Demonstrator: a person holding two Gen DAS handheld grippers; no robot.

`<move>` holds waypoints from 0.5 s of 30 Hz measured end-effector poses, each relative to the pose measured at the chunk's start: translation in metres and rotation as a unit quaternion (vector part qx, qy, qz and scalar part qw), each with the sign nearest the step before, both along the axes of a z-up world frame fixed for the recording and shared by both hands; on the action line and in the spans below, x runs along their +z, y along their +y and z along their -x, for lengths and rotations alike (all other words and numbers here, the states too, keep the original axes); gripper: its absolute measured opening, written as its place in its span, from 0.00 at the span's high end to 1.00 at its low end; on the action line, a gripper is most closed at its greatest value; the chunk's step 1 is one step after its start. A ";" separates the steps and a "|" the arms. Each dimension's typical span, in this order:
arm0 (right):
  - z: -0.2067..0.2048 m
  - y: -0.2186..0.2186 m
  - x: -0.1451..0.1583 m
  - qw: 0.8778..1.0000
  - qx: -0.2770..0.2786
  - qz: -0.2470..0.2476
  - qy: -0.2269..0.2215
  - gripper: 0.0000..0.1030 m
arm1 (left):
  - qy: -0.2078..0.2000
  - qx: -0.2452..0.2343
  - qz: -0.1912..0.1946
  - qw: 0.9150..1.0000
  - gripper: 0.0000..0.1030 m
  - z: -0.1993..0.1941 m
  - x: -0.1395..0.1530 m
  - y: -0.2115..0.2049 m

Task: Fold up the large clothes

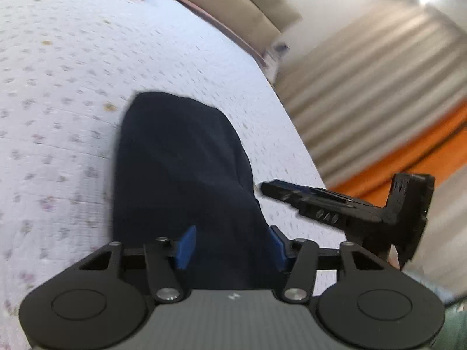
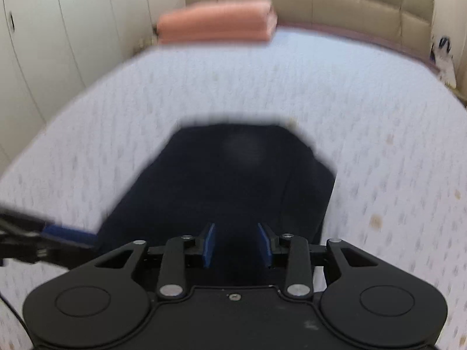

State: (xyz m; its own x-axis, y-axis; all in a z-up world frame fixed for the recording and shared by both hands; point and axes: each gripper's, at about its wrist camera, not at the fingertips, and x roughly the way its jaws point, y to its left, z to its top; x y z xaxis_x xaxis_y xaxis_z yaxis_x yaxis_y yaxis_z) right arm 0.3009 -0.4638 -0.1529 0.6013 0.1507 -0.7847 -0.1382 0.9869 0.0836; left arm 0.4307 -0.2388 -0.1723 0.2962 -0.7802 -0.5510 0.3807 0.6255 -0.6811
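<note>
A bed with a white quilted cover (image 2: 335, 93) printed with small pale flowers fills most of both views, and the pictures are blurred. At its far end stands a beige padded headboard (image 2: 321, 3), with a folded salmon-pink blanket (image 2: 216, 20) lying on the cover just in front of it. White wardrobe doors (image 2: 58, 29) line the wall on one side; on the other side the left wrist view shows pale pleated curtains (image 1: 364, 93) and an orange strip of floor (image 1: 408, 157) beside the bed. No containers show. The dark navy garment (image 2: 221, 180) lies on the cover in the near middle of the bed, partly folded, with a straight far edge, a doubled layer along one side and a faint pale patch near its far end. The left gripper (image 1: 230, 246) has its blue pads spread apart with the navy cloth running between them, so it is released rather than clamped. The right gripper (image 2: 237, 242) likewise stands with its pads parted above the near edge of the garment, gripping nothing.
</note>
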 end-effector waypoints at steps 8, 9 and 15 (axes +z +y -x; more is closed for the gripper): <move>0.081 -0.012 -0.050 0.994 -0.033 -0.023 0.106 0.97 | 0.063 0.012 -0.004 0.998 0.97 0.023 -0.051 0.033; 0.083 -0.012 -0.046 0.993 -0.034 -0.024 0.111 0.97 | 0.076 0.017 0.006 0.997 0.97 0.028 -0.055 0.041; 0.067 -0.028 -0.006 0.998 -0.013 -0.007 0.069 0.97 | 0.071 0.027 -0.008 0.997 0.87 0.020 -0.025 0.049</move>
State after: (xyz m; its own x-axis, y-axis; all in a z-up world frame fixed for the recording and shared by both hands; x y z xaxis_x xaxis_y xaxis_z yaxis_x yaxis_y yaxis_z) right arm 0.2343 -0.4921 -0.1585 0.4918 0.1483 -0.8580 -0.0993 0.9885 0.1139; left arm 0.4106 -0.1902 -0.1970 0.2554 -0.7558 -0.6030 0.2464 0.6539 -0.7153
